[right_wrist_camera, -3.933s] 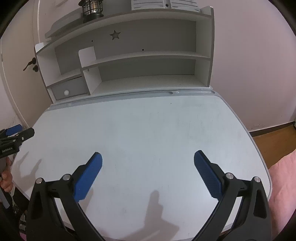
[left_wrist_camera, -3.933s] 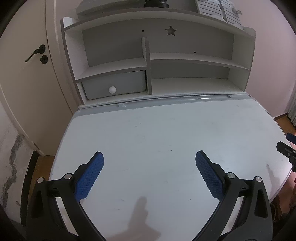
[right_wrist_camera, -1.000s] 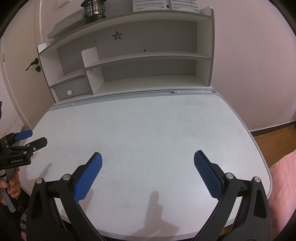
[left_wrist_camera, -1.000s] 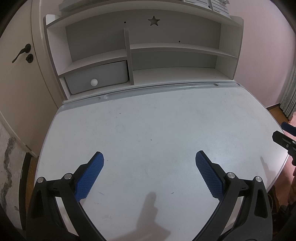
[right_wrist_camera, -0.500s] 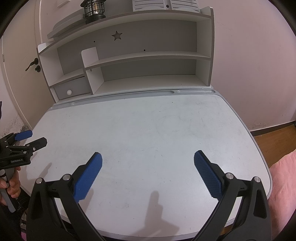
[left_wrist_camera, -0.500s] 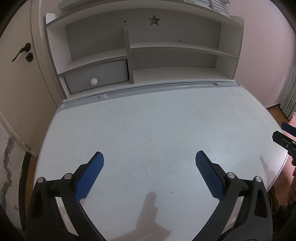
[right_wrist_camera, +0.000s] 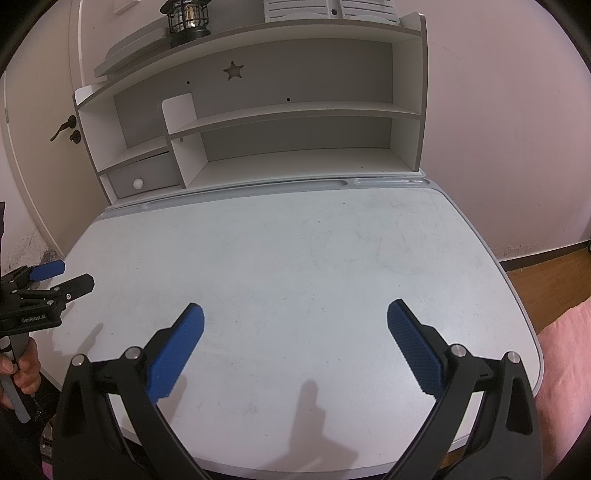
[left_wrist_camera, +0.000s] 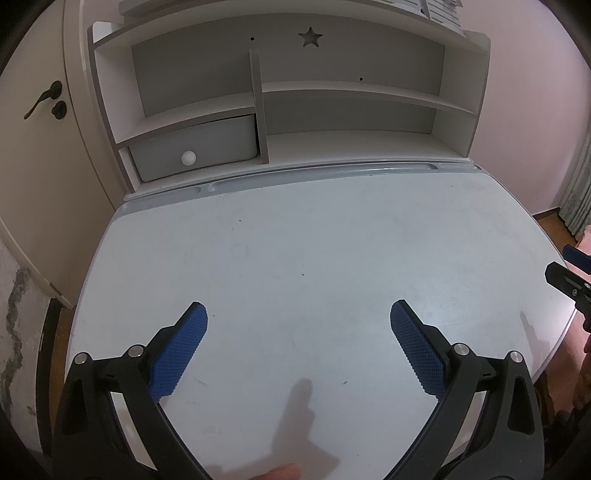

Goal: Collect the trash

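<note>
white desk spreads ahead of your left tongs and right tongs, both spread wide, gripping nothing.

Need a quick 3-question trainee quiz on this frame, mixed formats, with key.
1. True or false: the left tongs grip a piece of trash.
2. Where does the lantern stand? A) on the desk top B) on top of the shelf unit C) in the drawer
3. Fill in: the drawer with the round white knob is in the shelf unit's lower ____ compartment, seen from the cameras.

Key: 1 false, both the left and right tongs are open and empty over the desk, no trash in view; 2 B; 3 left.
</note>
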`<control>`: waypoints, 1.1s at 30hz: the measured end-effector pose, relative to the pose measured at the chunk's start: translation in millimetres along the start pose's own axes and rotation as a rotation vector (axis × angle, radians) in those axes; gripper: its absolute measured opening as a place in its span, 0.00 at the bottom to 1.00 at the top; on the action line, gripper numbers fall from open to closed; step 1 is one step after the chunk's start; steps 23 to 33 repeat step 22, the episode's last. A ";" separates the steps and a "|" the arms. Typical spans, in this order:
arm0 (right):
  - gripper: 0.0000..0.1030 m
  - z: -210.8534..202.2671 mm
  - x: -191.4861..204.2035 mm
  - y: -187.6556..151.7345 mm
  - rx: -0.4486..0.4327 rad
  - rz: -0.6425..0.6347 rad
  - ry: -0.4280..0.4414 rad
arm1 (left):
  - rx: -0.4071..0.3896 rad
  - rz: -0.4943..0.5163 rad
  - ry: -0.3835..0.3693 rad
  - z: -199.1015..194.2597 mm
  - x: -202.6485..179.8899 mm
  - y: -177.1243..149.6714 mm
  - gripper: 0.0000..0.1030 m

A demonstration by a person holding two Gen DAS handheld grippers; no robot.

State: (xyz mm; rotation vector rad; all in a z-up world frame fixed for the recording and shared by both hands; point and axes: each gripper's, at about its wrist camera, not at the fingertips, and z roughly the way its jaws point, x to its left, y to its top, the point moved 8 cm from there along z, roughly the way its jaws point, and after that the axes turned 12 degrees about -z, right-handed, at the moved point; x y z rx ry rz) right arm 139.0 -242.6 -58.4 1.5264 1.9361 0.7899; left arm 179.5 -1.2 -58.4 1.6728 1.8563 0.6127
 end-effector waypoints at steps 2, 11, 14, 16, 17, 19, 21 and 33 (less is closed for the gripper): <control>0.93 -0.2 0.4 0.0 0.000 0.000 -0.001 | 0.005 -0.006 -0.007 0.4 0.2 0.1 0.94; 0.93 -1.3 -1.2 0.6 -0.002 0.002 0.000 | 0.009 -0.027 -0.021 -1.3 0.2 -0.8 0.94; 0.93 -1.2 -2.0 -0.2 -0.002 0.002 0.002 | 0.002 -0.020 -0.018 -3.5 -1.2 0.0 0.94; 0.93 -1.7 -1.7 -0.6 -0.003 0.000 0.004 | 0.010 -0.018 -0.017 -2.5 -1.4 0.3 0.94; 0.93 -1.8 -1.2 -0.6 -0.003 -0.001 0.005 | 0.014 -0.020 -0.017 -2.1 -1.0 0.3 0.94; 0.93 -1.6 -0.9 -0.7 -0.003 -0.003 0.004 | 0.018 -0.023 -0.023 -2.0 -1.7 -0.5 0.94; 0.93 -1.1 -1.0 -0.6 -0.002 -0.002 0.004 | 0.017 -0.020 -0.019 -2.4 -1.4 -0.3 0.94; 0.93 -0.9 -1.2 -0.7 -0.002 -0.002 0.004 | 0.015 -0.021 -0.017 -2.9 -1.2 0.1 0.94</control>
